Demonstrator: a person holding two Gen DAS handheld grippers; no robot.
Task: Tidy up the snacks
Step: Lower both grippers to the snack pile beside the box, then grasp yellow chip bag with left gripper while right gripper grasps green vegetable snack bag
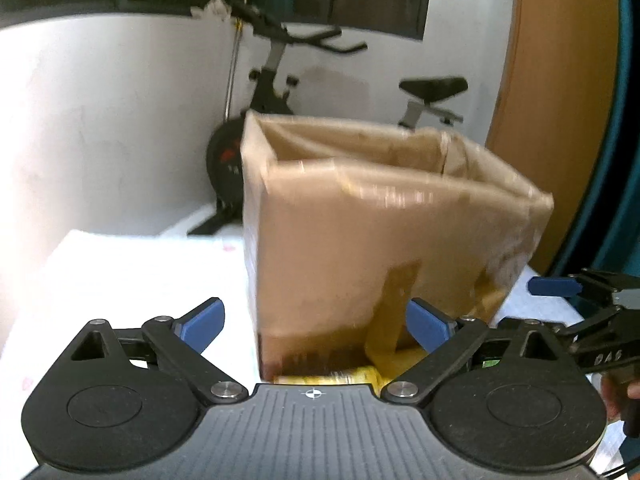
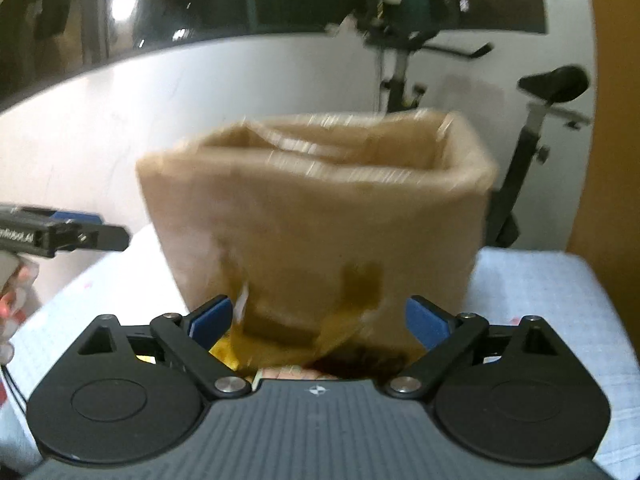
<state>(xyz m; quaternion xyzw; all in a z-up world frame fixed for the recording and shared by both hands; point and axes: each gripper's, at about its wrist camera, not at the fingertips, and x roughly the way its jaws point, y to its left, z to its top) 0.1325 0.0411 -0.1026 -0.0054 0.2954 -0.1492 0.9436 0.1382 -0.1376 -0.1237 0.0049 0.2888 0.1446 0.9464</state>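
Seeing both grippers spread wide, nothing between the blue pads on either. Left gripper (image 1: 316, 322) sits low in front of the cardboard box (image 1: 372, 240); right gripper (image 2: 318, 318) does the same from the other side, also gaping, not clamping anything.

Nearest to me, at the foot of the box, there's a yellow snack packet (image 1: 340, 378) on the table, just beyond the left gripper's body; its label is too blurred to read. On the right wrist view I get a yellow wrapper (image 2: 226, 350) by the left pad, touching the box base as far as I can tell.

Box stands upright on the white tablecloth (image 1: 120, 280), top open, brown tape patches low on the near face. Heavy motion blur on it in both views, so I cannot tell what's inside.

Right gripper shows at the right edge of the left view, near the box's right corner. Left gripper shows at the left edge of the right view, clear of the box.

Far back: an exercise bike (image 1: 272, 92) against the white wall, dark window above.
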